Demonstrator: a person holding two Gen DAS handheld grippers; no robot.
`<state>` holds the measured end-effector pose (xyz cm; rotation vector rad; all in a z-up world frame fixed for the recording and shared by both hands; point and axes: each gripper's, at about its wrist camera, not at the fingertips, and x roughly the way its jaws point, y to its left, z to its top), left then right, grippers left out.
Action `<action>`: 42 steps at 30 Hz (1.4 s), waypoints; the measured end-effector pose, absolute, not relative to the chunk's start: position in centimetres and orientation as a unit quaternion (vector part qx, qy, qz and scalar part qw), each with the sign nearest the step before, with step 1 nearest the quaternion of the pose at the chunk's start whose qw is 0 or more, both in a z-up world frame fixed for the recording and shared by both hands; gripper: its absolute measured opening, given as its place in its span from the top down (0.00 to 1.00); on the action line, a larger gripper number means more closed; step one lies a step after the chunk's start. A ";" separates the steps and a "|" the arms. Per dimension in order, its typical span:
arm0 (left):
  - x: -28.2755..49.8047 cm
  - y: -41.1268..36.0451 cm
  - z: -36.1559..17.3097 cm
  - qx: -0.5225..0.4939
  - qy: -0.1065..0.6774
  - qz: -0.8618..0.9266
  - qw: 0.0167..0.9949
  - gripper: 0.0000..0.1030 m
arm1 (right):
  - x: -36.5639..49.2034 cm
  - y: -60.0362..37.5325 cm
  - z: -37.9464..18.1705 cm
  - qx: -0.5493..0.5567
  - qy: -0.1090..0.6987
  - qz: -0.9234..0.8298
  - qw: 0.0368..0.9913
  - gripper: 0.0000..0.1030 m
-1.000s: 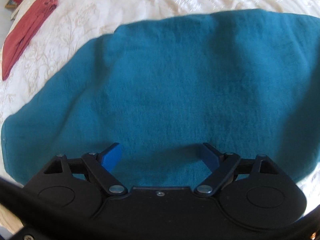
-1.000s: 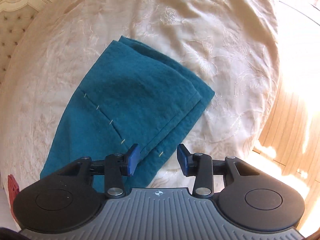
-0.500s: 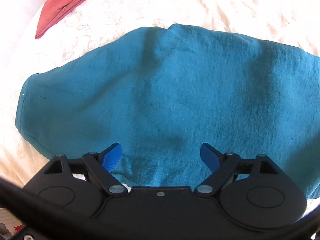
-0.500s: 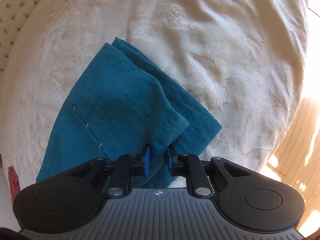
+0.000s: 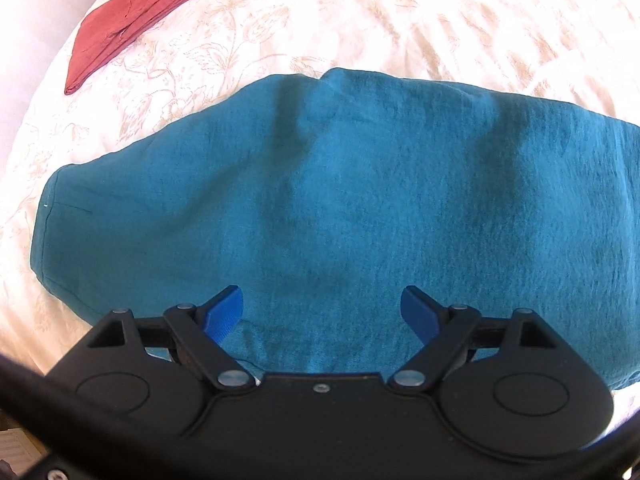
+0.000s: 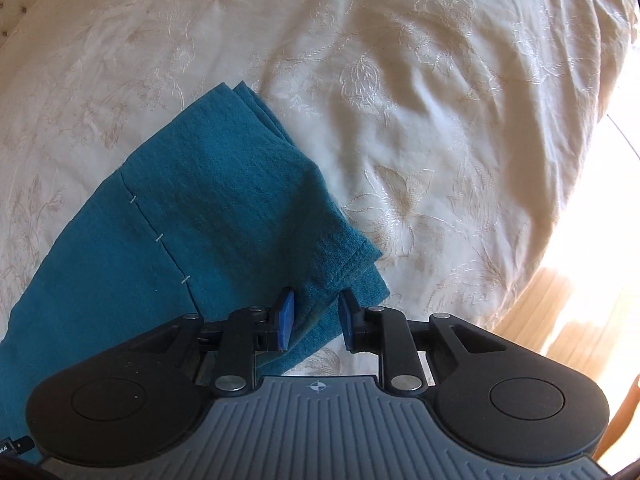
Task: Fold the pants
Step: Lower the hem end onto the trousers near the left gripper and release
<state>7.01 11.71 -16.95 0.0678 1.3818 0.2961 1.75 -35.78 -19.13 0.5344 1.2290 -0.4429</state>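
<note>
The teal pants (image 5: 340, 208) lie folded lengthwise on a cream embroidered bedspread (image 5: 400, 20). My left gripper (image 5: 322, 310) is open and empty, hovering over the near edge of the pants' middle. In the right wrist view the leg-hem end of the pants (image 6: 192, 216) lies at the lower left, layers slightly offset. My right gripper (image 6: 316, 316) is partly open, with the hem corner between its blue pads (image 6: 286, 314); the fabric looks loose, not pinched.
A folded red garment (image 5: 132, 16) lies on the bed at the far left. The bed's edge and a sunlit wooden floor (image 6: 580, 320) are at the right. A tufted headboard (image 6: 12, 12) shows at the upper left.
The right gripper closed on the hem corner half a second ago and has now opened partway, releasing it. The left gripper has pulled back, so more of the pants and bedspread shows.
</note>
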 end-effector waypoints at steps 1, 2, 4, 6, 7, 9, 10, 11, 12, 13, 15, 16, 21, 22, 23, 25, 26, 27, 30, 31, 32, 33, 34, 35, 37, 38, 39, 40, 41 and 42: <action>7.0 12.2 -16.7 0.029 0.633 0.137 0.762 0.15 | 1.8 -35.4 -18.7 0.244 0.559 -0.210 0.764 0.76; 7.1 12.7 -16.8 0.028 0.630 0.138 0.764 0.15 | 2.0 -35.0 -18.0 0.239 0.552 -0.212 0.770 0.76; 7.3 14.1 -16.2 0.029 0.621 0.143 0.770 0.15 | 2.7 -33.6 -17.0 0.222 0.541 -0.203 0.786 0.76; 7.7 15.6 -15.8 0.032 0.612 0.148 0.776 0.15 | 3.8 -31.4 -15.8 0.201 0.531 -0.179 0.804 0.76; 8.0 16.4 -15.6 0.034 0.608 0.152 0.778 0.15 | 4.5 -30.0 -15.1 0.189 0.525 -0.158 0.815 0.75; 8.8 18.1 -15.7 0.034 0.605 0.157 0.780 0.15 | 6.0 -26.9 -14.2 0.164 0.516 -0.121 0.832 0.75; 9.3 19.0 -16.0 0.034 0.606 0.160 0.778 0.15 | 6.8 -25.0 -13.5 0.153 0.513 -0.099 0.839 0.75; 9.7 19.8 -16.3 0.033 0.609 0.162 0.776 0.15 | 7.7 -23.2 -13.2 0.148 0.511 -0.074 0.844 0.75; 10.1 20.6 -16.8 0.032 0.612 0.163 0.773 0.15 | 8.5 -21.5 -13.0 0.146 0.509 -0.045 0.847 0.75; 10.4 21.4 -17.2 0.030 0.615 0.165 0.771 0.15 | 9.4 -19.3 -12.8 0.143 0.509 -0.011 0.849 0.75; 10.7 22.5 -18.4 0.030 0.624 0.164 0.763 0.15 | 11.3 -15.3 -12.8 0.129 0.515 0.048 0.846 0.75; 10.7 23.2 -19.0 0.033 0.631 0.165 0.758 0.15 | 12.3 -13.0 -13.0 0.121 0.520 0.082 0.842 0.75; 10.4 26.2 -23.1 0.040 0.671 0.163 0.722 0.12 | 16.2 -2.4 -14.0 0.048 0.531 0.212 0.819 0.74; 10.3 26.8 -23.6 0.032 0.677 0.161 0.718 0.09 | 17.0 -0.4 -14.5 0.026 0.532 0.236 0.813 0.74; 10.1 27.4 -23.9 0.019 0.677 0.159 0.719 0.07 | 17.4 1.4 -14.8 0.008 0.534 0.254 0.807 0.74; 9.9 28.2 -24.0 0.002 0.677 0.152 0.720 0.05 | 18.7 4.7 -15.8 -0.020 0.541 0.284 0.792 0.74; 9.7 28.5 -24.0 -0.004 0.677 0.146 0.721 0.05 | 19.3 5.9 -16.4 -0.029 0.545 0.294 0.784 0.74; 9.6 28.8 -24.1 -0.006 0.676 0.143 0.722 0.04 | 20.0 6.9 -16.9 -0.035 0.550 0.300 0.779 0.74; 9.3 29.1 -24.4 -0.008 0.674 0.138 0.726 0.03 | 21.9 9.0 -18.6 -0.050 0.563 0.313 0.763 0.74; 9.3 29.2 -24.5 -0.009 0.673 0.136 0.727 0.02 | 22.3 9.3 -19.2 -0.054 0.573 0.315 0.755 0.74; 9.3 29.4 -24.6 -0.010 0.673 0.134 0.727 0.02 | 22.4 9.5 -19.6 -0.056 0.584 0.319 0.745 0.74; 9.3 29.4 -24.6 -0.012 0.673 0.132 0.727 0.02 | 22.5 9.7 -19.9 -0.060 0.594 0.322 0.735 0.74; 9.3 29.5 -24.7 -0.014 0.674 0.131 0.727 0.02 | 22.2 9.7 -20.6 -0.068 0.608 0.329 0.719 0.74; 9.3 29.6 -24.7 -0.016 0.675 0.130 0.727 0.02 | 21.8 9.7 -20.9 -0.074 0.622 0.339 0.702 0.74; 9.4 29.9 -24.7 -0.022 0.676 0.128 0.726 0.02 | 20.7 10.0 -21.0 -0.080 0.642 0.366 0.669 0.74; 9.4 29.9 -24.8 -0.024 0.676 0.127 0.725 0.02 | 20.3 10.2 -20.9 -0.084 0.645 0.374 0.661 0.74; 9.5 30.3 -24.8 -0.027 0.676 0.126 0.725 0.02 | 20.1 10.5 -20.8 -0.092 0.642 0.375 0.662 0.74; 9.5 30.4 -24.8 -0.028 0.676 0.125 0.726 0.02 | 20.1 10.9 -20.7 -0.100 0.635 0.374 0.668 0.74; 9.1 30.7 -24.4 -0.028 0.676 0.124 0.726 0.02 | 20.3 11.3 -20.7 -0.100 0.632 0.372 0.672 0.74; 9.1 30.8 -24.3 -0.027 0.676 0.123 0.726 0.02 | 20.7 11.7 -20.7 -0.093 0.632 0.370 0.674 0.74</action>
